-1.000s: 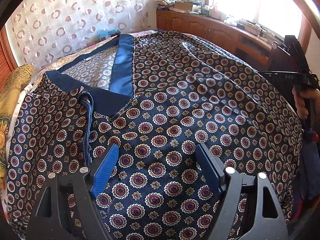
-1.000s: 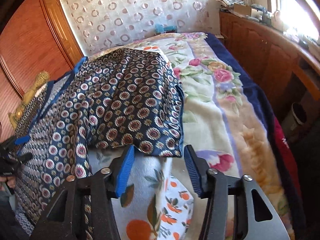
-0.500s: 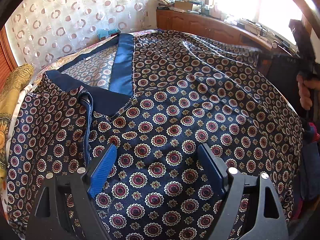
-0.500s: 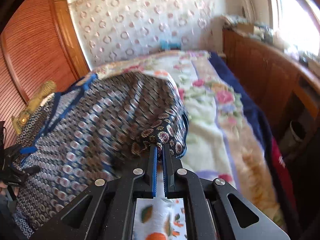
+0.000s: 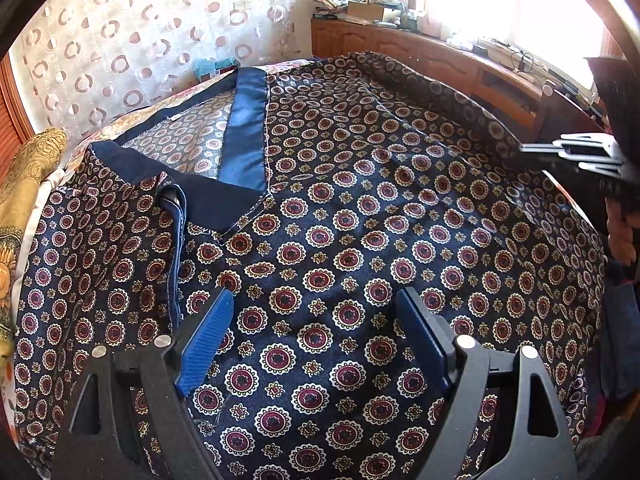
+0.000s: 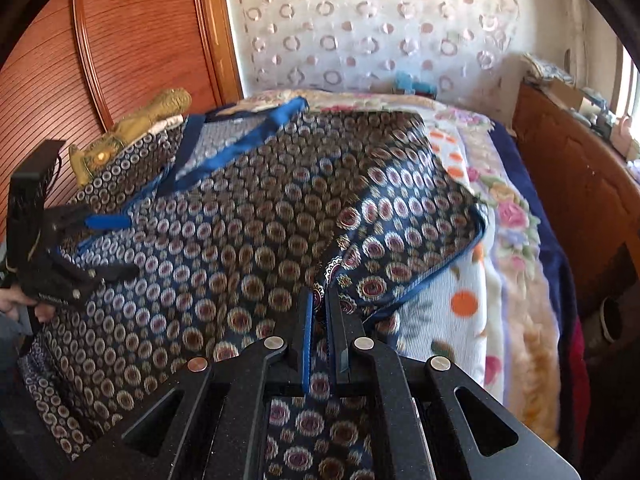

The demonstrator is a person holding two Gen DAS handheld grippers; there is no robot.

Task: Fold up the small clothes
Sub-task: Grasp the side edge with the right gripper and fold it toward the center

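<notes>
Right gripper (image 6: pixel 319 312) clamped on the patterned garment's (image 6: pixel 256 240) hem, lifting it off the floral bedspread (image 6: pixel 504 216); left gripper (image 5: pixel 316 332) spread wide apart, hovering over fabric

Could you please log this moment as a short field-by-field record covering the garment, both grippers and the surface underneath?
garment: patterned navy shirt, spread flat, blue collar band open
left gripper: open, above the shirt front, holding nothing
right gripper: shut on the shirt's edge, lifting it
fold state: right side raised, not yet laid over
surface: floral blanket on a bed
nearby: gold cushion beside the collar
</notes>
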